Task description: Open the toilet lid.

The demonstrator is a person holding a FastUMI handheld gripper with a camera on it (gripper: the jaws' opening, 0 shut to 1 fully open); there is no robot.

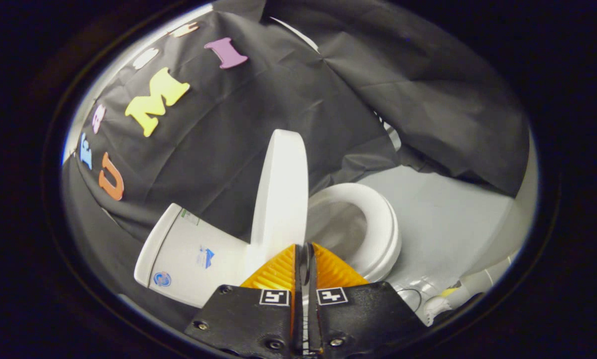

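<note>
The toilet lid (281, 194) stands raised off the seat (373, 224), nearly upright toward the tank (188, 259), with the hand-held gripper (305, 249) clenched on its near edge, so only release remains.

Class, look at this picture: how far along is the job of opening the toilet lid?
Mostly done: the toilet lid stands raised, baring the seat ring and bowl. In hand: the tool sits just before the lid's lower edge, fingers nearly together, empty. Left: possibly resting the lid back toward the tank, then withdrawing.
</note>
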